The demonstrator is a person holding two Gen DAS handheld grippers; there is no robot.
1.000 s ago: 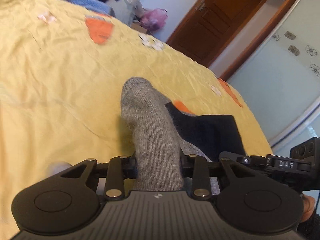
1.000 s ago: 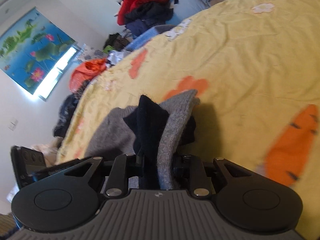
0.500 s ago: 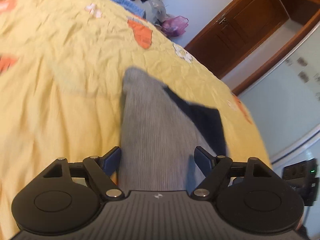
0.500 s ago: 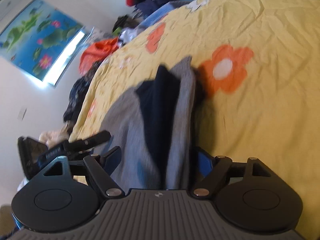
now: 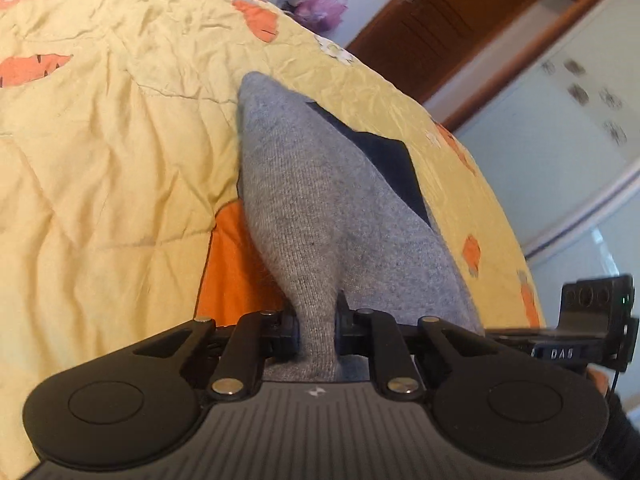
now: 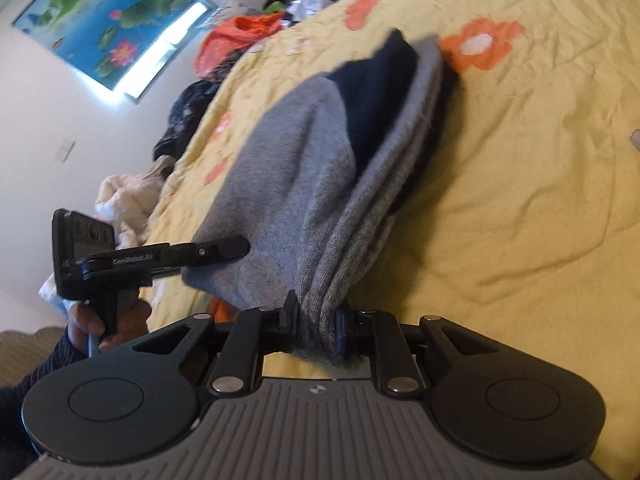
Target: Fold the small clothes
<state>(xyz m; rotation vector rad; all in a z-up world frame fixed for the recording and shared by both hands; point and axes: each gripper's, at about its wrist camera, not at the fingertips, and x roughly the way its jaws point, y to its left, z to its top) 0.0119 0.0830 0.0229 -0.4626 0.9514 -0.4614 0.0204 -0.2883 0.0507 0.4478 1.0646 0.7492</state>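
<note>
A grey knitted garment (image 5: 320,208) with a dark navy part (image 5: 384,160) lies stretched over the yellow quilt (image 5: 100,168). My left gripper (image 5: 318,326) is shut on its near grey edge. In the right wrist view the same grey garment (image 6: 304,168) shows its navy part (image 6: 380,92), and my right gripper (image 6: 318,326) is shut on a bunched grey edge. The left gripper (image 6: 224,250) shows there at the left, pinching the other corner.
The quilt has orange carrot and flower prints (image 6: 480,44). Piles of clothes (image 6: 236,36) lie beyond the bed's far side. A wooden door (image 5: 440,28) and a pale wardrobe (image 5: 580,92) stand beyond the bed.
Both grippers were shut a second ago, opened half a second ago, and have shut again on the grey garment nearer its edge. The garment now lies more spread out.
</note>
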